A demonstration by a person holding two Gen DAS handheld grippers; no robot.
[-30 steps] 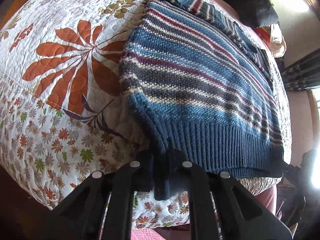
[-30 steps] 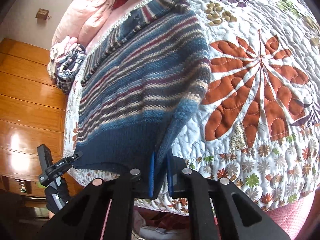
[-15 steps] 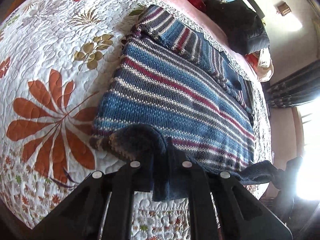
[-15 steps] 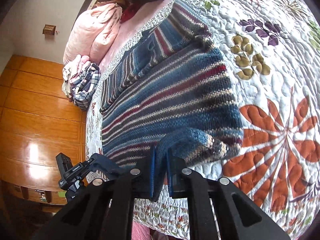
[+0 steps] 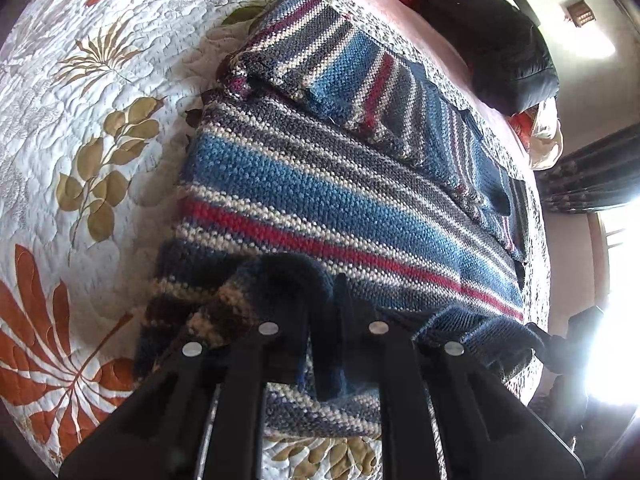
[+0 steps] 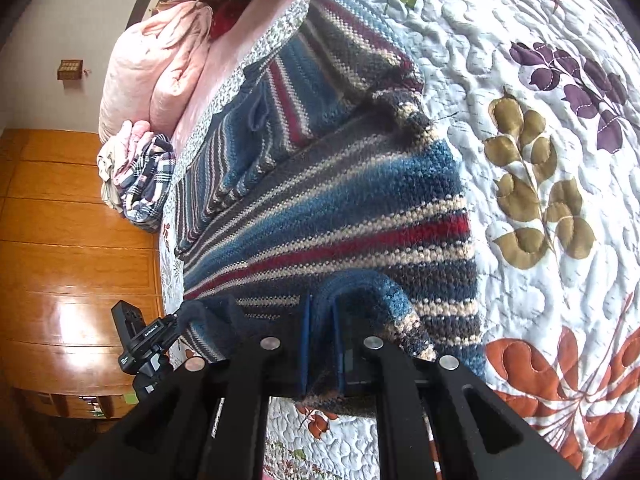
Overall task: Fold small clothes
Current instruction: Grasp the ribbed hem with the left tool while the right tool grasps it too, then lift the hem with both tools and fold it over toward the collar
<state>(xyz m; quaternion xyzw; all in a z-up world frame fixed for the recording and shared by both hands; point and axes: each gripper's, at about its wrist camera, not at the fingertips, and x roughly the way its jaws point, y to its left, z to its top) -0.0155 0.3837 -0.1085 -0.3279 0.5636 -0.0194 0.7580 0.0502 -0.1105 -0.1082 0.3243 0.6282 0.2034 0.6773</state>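
Both corners of the hem had travelled farther up over the striped sweater (image 5: 320, 200) since a second earlier. Left hand-held gripper (image 5: 322, 320) and right hand-held gripper (image 6: 320, 340) each stayed clamped on dark ribbed hem, folded toward twelve o'clock. Beyond it, the sweater lay flat on the quilted bed (image 6: 540, 80).

Black hand-held gripper (image 6: 320, 344), silver screws, blue pads (image 6: 305, 344).

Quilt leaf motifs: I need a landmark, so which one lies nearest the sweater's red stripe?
The olive-gold leaf sprig, right beside the stripe's end; orange and purple ones sit farther.
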